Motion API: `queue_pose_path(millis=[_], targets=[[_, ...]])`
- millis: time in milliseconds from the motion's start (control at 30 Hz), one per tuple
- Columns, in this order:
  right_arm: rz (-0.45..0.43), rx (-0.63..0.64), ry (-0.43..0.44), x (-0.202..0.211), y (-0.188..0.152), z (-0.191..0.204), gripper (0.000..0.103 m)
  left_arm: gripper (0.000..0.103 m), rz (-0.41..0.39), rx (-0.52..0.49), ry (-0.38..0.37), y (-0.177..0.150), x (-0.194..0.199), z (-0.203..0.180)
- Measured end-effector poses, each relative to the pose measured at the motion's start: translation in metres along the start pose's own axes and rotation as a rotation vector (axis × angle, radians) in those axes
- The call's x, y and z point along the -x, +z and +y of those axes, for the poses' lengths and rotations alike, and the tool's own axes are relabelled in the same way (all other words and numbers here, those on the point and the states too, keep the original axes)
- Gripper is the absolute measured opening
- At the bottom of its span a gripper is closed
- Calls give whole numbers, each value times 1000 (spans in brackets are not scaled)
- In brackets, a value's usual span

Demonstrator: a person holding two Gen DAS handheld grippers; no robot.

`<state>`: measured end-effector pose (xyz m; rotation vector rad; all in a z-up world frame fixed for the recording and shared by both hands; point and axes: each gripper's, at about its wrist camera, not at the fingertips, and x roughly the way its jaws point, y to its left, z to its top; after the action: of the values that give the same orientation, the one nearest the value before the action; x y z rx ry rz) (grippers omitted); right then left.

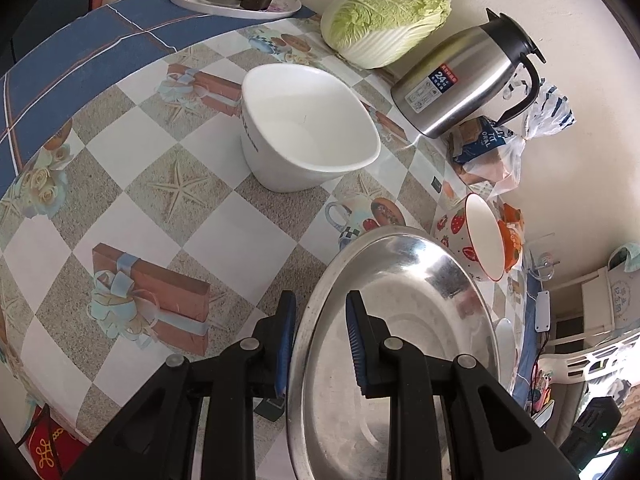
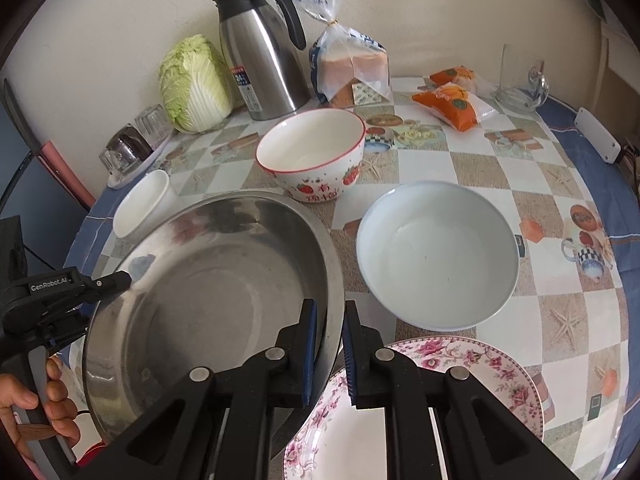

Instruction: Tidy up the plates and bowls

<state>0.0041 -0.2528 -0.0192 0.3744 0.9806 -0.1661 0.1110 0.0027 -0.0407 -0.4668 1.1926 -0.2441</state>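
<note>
You've got the steel basin (image 2: 208, 280) clamped at both sides: your right tool (image 2: 330, 344) pinches its near rim, and your left tool (image 1: 320, 344) grips the opposite rim, one finger inside, one outside. It hangs tilted over the worktop (image 2: 460, 164), its edge over the flowered plate (image 2: 460, 368). Just beside it sit the pale blue bowl (image 2: 436, 256), the strawberry bowl (image 2: 312, 152) and the white bowl (image 1: 308, 124).
</note>
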Motion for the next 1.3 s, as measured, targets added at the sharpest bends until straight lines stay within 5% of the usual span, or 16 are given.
queue_pose_path(millis=[1300], targets=[[67,-39,-23,-17,-2,-10,15,25,59,5,51,-7,-22,-1]])
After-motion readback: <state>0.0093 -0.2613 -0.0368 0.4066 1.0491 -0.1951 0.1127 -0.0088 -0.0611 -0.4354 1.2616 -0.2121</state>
